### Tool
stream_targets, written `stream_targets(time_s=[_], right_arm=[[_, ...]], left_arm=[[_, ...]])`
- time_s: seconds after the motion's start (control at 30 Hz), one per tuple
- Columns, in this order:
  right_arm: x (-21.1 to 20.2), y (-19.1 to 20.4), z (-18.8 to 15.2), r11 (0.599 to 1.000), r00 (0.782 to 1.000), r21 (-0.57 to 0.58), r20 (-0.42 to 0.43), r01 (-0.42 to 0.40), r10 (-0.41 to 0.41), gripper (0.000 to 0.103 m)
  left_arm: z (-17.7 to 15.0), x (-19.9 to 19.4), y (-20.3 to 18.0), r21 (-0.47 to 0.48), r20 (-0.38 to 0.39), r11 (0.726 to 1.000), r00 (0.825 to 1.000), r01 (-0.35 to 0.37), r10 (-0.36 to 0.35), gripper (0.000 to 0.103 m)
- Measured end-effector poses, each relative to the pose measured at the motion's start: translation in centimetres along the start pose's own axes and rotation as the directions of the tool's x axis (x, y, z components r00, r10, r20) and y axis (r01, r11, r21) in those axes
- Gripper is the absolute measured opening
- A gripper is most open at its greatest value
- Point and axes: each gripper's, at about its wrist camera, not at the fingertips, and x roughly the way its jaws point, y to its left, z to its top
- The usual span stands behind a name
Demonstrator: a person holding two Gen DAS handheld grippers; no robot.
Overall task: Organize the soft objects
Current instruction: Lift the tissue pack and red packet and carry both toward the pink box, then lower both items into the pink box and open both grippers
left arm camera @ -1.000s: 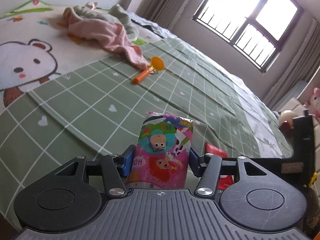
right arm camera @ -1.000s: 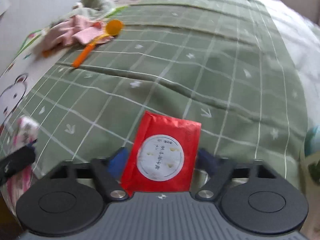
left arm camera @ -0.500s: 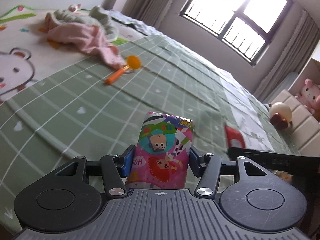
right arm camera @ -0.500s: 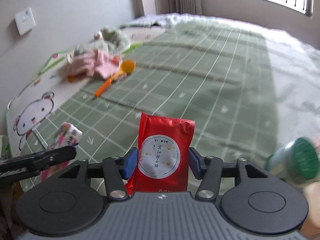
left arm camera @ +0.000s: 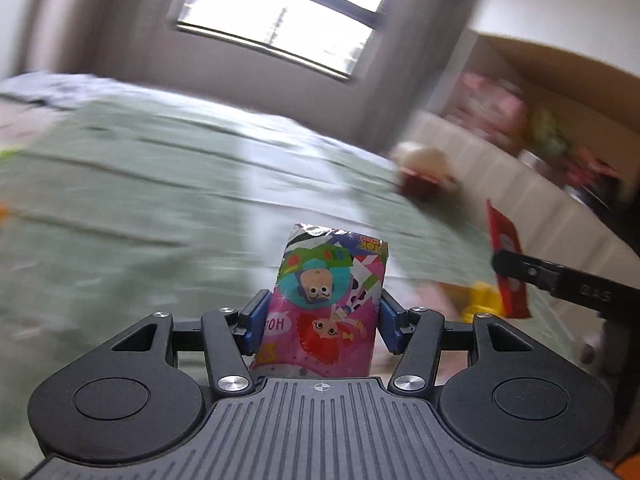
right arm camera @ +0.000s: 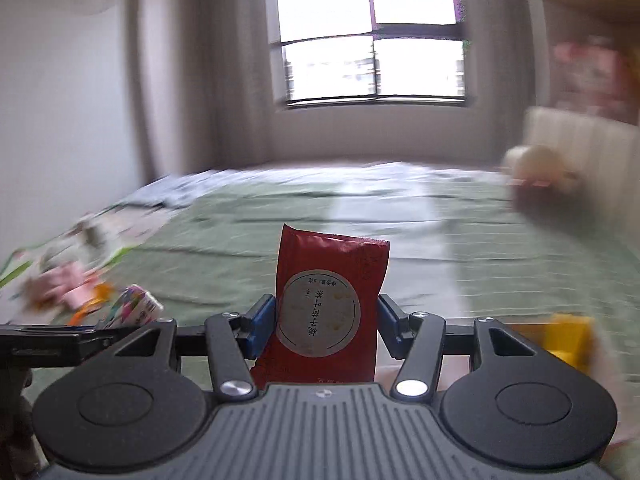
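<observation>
My left gripper [left arm camera: 320,320] is shut on a pink cartoon-print packet [left arm camera: 328,300], held upright above the green checked bed [left arm camera: 140,208]. My right gripper [right arm camera: 326,326] is shut on a red packet [right arm camera: 328,304] with a white round label. In the left wrist view the red packet [left arm camera: 506,260] and the right gripper's finger show at the right. In the right wrist view the cartoon packet [right arm camera: 134,308] and the left gripper show at the lower left. Both views are motion-blurred.
A window [right arm camera: 372,36] is straight ahead. A round cream plush toy [left arm camera: 424,168] sits at the bed's right edge by a padded headboard [right arm camera: 580,148]. A yellow object [right arm camera: 568,340] lies low at the right. Pink clothes [right arm camera: 68,284] lie at the far left.
Both grippers have swung right and tilted up, still holding their packets. The pink clothes and orange spoon have left the left wrist view; the window, headboard and plush toy now fill the view.
</observation>
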Motion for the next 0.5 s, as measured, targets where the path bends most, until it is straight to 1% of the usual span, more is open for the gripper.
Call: stream_targets(time_s=[0.07, 0.13, 0.2, 0.27, 0.33, 0.37, 0.5], right_arm=[[-0.4, -4.2, -0.6, 0.997, 0.997, 0.015, 0.007, 0.074, -0.074, 0.054], [-0.6, -8.3, -1.6, 0.989, 0.989, 0.037, 0.001, 0.146, -0.146, 0.055], [-0.9, -11.6, -2.6, 0.981, 0.983, 0.067, -0.013, 0.184, -0.183, 0.055], [-1.2, -14.5, -3.8, 0.972, 0.977, 0.101, -0.025, 0.213, -0.212, 0.055], [-1.7, -16.8, -4.9, 0.965, 0.973, 0.125, -0.027, 0.231, -0.229, 0.055], [-1.9, -17.6, -5.3, 0.962, 0.971, 0.134, -0.026, 0.237, -0.236, 0.055], [-1.9, -20.8, -7.1, 0.957, 0.973, 0.175, -0.035, 0.230, -0.227, 0.055]], left_arm=[[0.5, 3.4, -3.8, 0.027, -0.040, 0.997, 0.996, 0.075, -0.074, 0.060], [0.7, 7.1, -7.5, 0.034, -0.094, 0.989, 0.986, 0.144, -0.140, 0.060], [0.4, 10.8, -11.0, 0.025, -0.152, 0.978, 0.968, 0.205, -0.199, 0.060], [-0.2, 14.5, -14.1, 0.005, -0.207, 0.967, 0.946, 0.254, -0.248, 0.060], [-0.7, 17.5, -16.5, -0.007, -0.249, 0.959, 0.929, 0.282, -0.275, 0.060], [-1.1, 18.9, -17.7, -0.005, -0.266, 0.958, 0.923, 0.288, -0.279, 0.060], [-3.1, 23.7, -21.3, 0.040, -0.313, 0.957, 0.913, 0.287, -0.260, 0.062]])
